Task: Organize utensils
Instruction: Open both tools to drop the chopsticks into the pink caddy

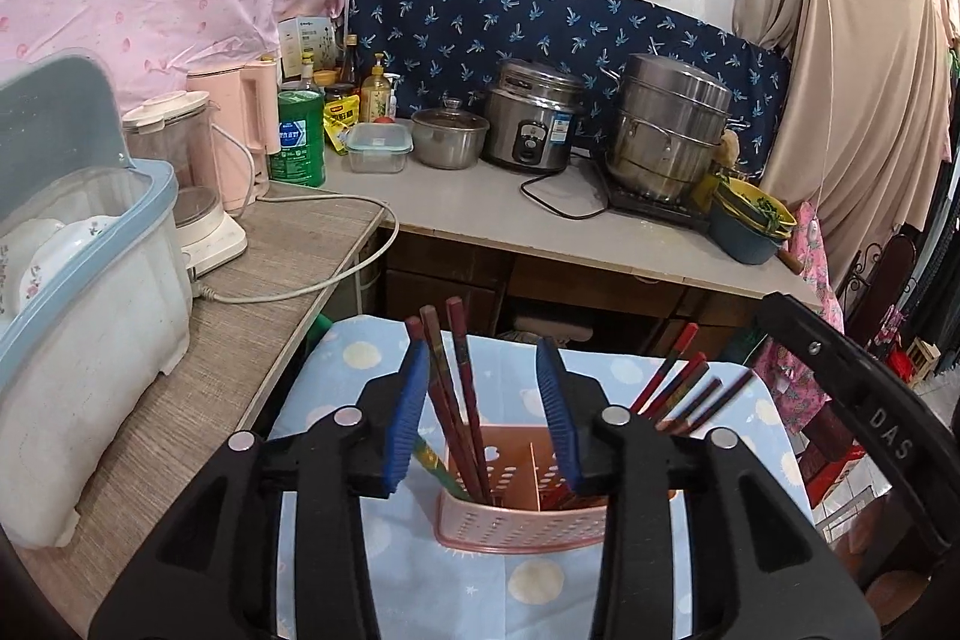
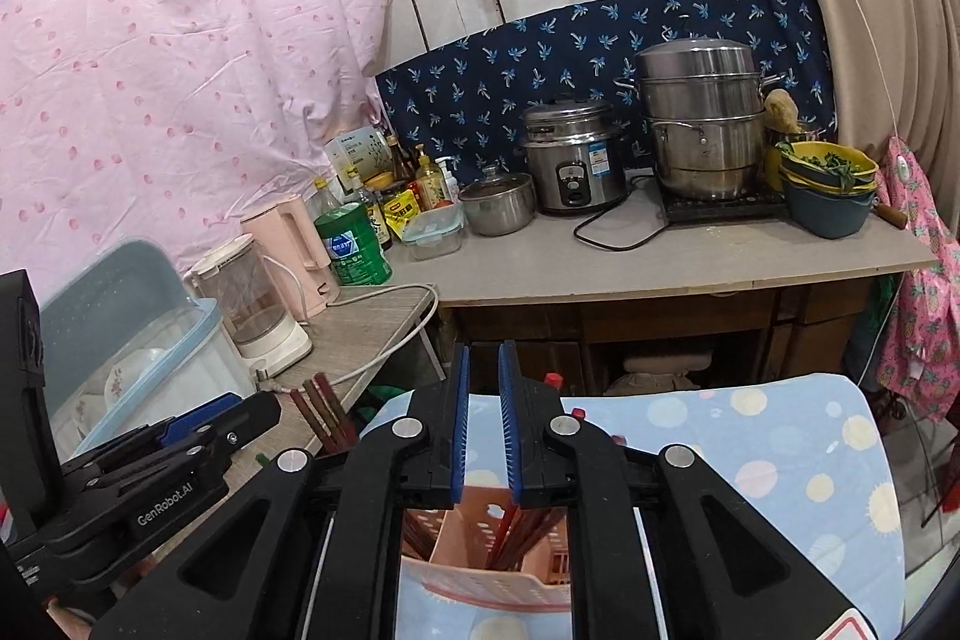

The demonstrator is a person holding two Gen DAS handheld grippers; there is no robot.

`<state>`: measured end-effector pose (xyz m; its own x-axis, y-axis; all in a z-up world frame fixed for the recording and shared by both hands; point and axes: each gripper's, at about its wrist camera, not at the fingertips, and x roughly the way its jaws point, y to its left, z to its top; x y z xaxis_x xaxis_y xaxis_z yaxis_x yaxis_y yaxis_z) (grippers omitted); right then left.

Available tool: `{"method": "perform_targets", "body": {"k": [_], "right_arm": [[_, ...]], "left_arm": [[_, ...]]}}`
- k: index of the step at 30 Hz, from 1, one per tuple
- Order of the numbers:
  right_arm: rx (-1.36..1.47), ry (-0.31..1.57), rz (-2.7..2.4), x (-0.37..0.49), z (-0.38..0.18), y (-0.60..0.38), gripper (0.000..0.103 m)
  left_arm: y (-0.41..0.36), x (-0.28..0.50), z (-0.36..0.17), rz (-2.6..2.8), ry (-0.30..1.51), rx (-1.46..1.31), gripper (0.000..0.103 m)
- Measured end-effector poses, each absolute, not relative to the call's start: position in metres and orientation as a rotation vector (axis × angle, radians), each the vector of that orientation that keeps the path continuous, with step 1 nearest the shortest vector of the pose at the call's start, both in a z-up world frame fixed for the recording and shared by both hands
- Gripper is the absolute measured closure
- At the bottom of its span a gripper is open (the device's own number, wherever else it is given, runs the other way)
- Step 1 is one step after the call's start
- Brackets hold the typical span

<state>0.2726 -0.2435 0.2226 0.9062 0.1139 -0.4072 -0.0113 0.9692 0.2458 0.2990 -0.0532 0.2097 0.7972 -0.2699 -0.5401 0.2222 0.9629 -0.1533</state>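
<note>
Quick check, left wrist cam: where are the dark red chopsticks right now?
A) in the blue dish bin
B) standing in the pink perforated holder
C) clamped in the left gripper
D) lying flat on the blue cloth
B: the chopsticks stand upright in the pink holder, in both of its compartments, while the left gripper is open around one bunch with a gap at its pads.

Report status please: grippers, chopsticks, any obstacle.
Left gripper open around chopsticks in pink holder. Right gripper nearly closed, empty, above holder. No obstacle seen.
</note>
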Motion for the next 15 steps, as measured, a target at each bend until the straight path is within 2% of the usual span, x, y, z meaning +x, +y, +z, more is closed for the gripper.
{"method": "perform_targets", "body": {"k": [3, 5, 9, 12, 15], "right_arm": [[0.238, 0.431, 0.061, 0.261, 0.223, -0.244, 0.085], [0.235, 0.431, 0.060, 0.253, 0.223, -0.245, 0.081], [0.221, 0.434, 0.056, 0.234, 0.218, -0.243, 0.073], [0.220, 0.443, 0.061, 0.222, 0.212, -0.241, 0.068], [0.209, 0.456, 0.053, 0.209, 0.204, -0.237, 0.068]], "left_arm": [[-0.052, 0.291, 0.209, -0.263, 0.594, -0.076, 0.063], [-0.051, 0.284, 0.208, -0.257, 0.589, -0.073, 0.053], [-0.051, 0.266, 0.207, -0.250, 0.579, -0.049, 0.051], [-0.050, 0.255, 0.204, -0.240, 0.573, -0.033, 0.042], [-0.050, 0.243, 0.201, -0.225, 0.566, -0.010, 0.041]]}}
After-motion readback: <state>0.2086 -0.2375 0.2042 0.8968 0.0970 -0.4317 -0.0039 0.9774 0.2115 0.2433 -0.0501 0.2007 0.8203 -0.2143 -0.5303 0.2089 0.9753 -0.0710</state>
